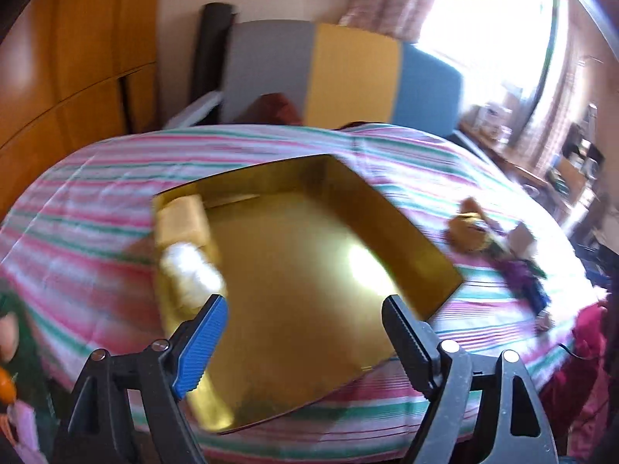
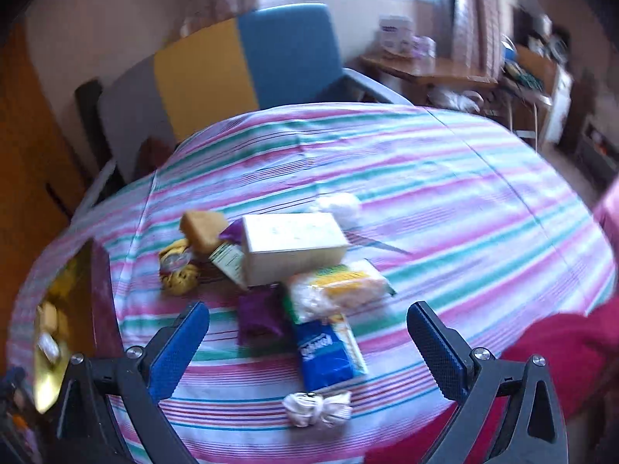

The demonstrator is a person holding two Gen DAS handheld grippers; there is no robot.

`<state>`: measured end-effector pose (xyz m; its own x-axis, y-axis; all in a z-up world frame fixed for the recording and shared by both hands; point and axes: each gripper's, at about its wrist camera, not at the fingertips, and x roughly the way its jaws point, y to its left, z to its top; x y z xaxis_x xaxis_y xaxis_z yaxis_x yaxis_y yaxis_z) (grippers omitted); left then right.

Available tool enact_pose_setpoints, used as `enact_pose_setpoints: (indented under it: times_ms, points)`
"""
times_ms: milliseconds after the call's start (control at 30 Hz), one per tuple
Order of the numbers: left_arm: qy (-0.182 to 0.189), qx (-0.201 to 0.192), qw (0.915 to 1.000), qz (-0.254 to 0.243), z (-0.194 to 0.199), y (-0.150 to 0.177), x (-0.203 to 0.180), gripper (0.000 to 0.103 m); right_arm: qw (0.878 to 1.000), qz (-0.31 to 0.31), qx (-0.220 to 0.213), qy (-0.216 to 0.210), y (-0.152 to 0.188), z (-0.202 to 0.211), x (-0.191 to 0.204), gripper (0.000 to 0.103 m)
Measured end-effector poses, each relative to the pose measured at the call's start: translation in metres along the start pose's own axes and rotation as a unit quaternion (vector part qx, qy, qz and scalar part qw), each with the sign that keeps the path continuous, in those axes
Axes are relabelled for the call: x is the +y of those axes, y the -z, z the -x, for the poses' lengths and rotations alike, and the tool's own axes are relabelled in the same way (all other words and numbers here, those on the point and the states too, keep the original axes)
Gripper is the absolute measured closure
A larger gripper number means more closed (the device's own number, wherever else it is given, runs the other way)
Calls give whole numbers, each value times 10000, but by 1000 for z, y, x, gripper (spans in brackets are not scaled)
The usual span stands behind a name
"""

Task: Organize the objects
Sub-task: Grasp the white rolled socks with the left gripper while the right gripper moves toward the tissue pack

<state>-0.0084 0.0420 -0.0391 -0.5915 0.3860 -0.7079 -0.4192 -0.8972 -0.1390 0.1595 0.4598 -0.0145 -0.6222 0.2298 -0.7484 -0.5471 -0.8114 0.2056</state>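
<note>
Left gripper [image 1: 303, 332] wide open and empty above the gold-lined box [image 1: 305, 255] on the striped counter [image 1: 96, 178], yellow sponge [image 1: 182, 218] and white bundle [image 1: 191, 270] inside against its left wall, right gripper [image 2: 307, 344] open and empty, its view alone showing the pile right of the box, cream carton [image 2: 292, 245], blue tissue pack [image 2: 329, 352], purple pouch [image 2: 257, 313].

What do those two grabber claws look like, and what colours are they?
Both are black plastic clamps with silver round rivets at the joints. The left gripper has one finger with a ribbed blue pad and one with a toothed black pad. The right gripper has blue pads with a fine dotted texture on both fingers. A red sleeve shows beside the right one.
</note>
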Motion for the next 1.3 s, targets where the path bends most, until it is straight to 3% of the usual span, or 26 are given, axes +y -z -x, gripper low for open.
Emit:
enact_pose_setpoints:
  times_ms: [67,133,167,233,333,500,667,733,800,900,1000,1133,1300]
  points:
    - [264,-79,9995,-138,-1,-6,-15,17,9985,-517,-48,-177,3,2,-27,0]
    - [500,-90,9983,-278,-4,-12,-33,9,9957,-864,-115,-327,7,1,-43,0]
    - [633,-78,9974,-343,-5,-14,-41,1,9946,-962,-142,-375,10,1,-47,0]
    - [863,9,9948,-546,-11,-18,-60,0,9901,-1166,-311,-717,11,4,-53,0]
    - [1087,358,9893,-908,-27,-19,-95,0,9872,-1257,-434,-879,12,6,-54,0]
    - [1284,829,9813,-1172,-59,-17,-144,19,9842,-1300,-533,-1078,13,7,-54,0]
    - [1616,1361,9708,-1132,-90,-19,-180,25,9819,-1306,-504,-1279,14,3,-58,0]
    - [1917,1621,9618,-1094,-99,-20,-195,26,9805,-1328,-527,-1352,15,4,-60,0]
    - [2321,1870,9470,-1196,-108,-17,-219,32,9792,-1350,-549,-1409,15,4,-61,0]
    - [2837,2081,9242,-1488,-116,-9,-256,32,9767,-1400,-628,-1501,16,5,-64,0]
    - [3117,2173,9066,-1833,-122,1,-292,35,9735,-1476,-736,-1586,17,8,-67,0]
    - [3294,2305,8912,-2099,-130,14,-326,41,9720,-1508,-785,-1619,16,9,-68,0]
    - [3332,2513,8784,-2330,-144,30,-355,44,9731,-1488,-709,-1609,15,7,-68,0]
